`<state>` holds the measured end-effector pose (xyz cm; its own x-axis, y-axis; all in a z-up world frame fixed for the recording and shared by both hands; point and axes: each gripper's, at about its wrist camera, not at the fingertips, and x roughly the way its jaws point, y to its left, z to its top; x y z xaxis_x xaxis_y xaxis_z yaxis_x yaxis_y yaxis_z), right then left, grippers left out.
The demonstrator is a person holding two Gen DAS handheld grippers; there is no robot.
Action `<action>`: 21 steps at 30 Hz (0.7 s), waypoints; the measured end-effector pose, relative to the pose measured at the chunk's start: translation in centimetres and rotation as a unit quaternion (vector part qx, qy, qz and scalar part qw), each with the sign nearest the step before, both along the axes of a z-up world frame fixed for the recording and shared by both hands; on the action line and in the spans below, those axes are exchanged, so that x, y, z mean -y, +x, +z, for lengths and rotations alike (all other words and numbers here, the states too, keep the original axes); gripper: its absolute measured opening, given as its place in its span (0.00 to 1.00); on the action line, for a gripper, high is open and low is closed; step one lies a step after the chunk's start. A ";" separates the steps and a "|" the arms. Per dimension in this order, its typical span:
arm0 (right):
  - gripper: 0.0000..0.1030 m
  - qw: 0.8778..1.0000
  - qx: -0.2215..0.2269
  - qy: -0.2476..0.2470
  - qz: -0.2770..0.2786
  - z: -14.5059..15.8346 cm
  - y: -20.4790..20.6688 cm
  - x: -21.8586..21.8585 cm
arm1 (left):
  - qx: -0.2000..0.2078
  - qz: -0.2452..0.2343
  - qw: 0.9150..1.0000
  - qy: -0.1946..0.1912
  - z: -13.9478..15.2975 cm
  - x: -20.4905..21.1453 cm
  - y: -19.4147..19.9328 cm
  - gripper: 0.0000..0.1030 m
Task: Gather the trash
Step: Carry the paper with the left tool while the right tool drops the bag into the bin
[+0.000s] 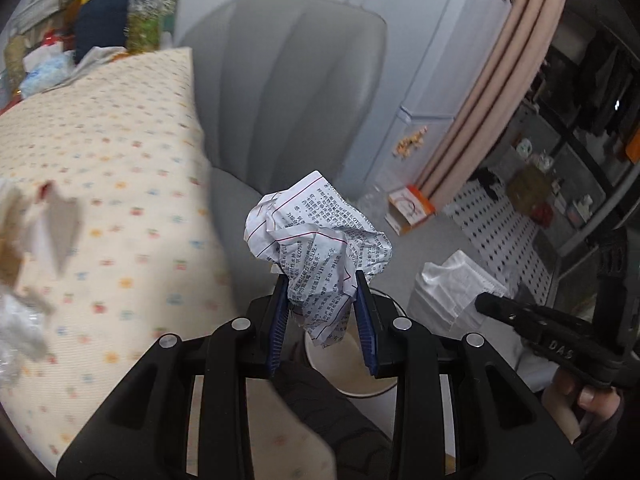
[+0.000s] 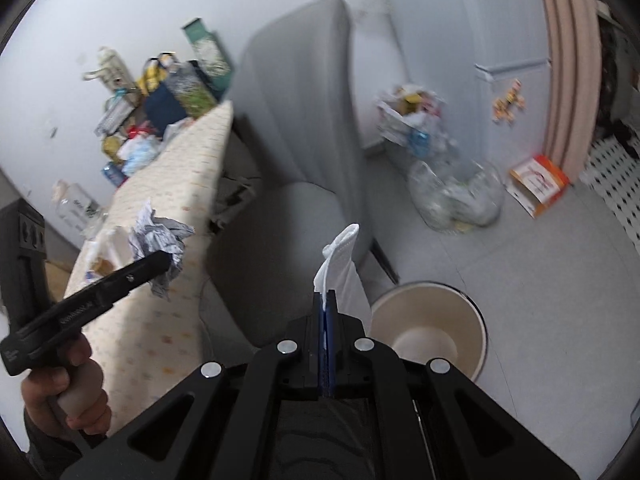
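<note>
Left tool (image 1: pixel 322 300) grips a crumpled printed paper (image 1: pixel 316 240) between its blue pads, held in the air above a white bin (image 1: pixel 360 376) on the floor. Right tool (image 2: pixel 326 304) is clamped on a white tissue (image 2: pixel 340 264) that sticks up past the jaws, with the bin (image 2: pixel 432 320) just to its right. Beyond stand a grey chair (image 2: pixel 296 120) and a worktop (image 1: pixel 100 152) under a dotted cloth carrying more scraps (image 1: pixel 28 240); a clear bag (image 2: pixel 456 196) of bottles sits on the far floor.
</note>
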<state>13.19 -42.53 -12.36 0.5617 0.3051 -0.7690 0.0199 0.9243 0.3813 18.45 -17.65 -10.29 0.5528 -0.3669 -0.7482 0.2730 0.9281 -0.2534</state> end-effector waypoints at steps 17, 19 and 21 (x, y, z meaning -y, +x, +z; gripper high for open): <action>0.06 0.996 -0.064 0.035 -0.049 -8.8 0.8 4.3 | -0.045 -0.046 0.997 0.039 -3.5 7.4 1.7 0.30; 0.24 0.995 -0.072 0.039 -0.054 -9.4 1.0 4.7 | -0.050 -0.048 0.997 0.044 -3.9 7.6 2.0 0.30; 0.59 0.995 -0.063 0.041 -0.068 -9.4 0.7 5.2 | -0.052 -0.052 0.996 0.049 -4.2 7.9 2.0 0.30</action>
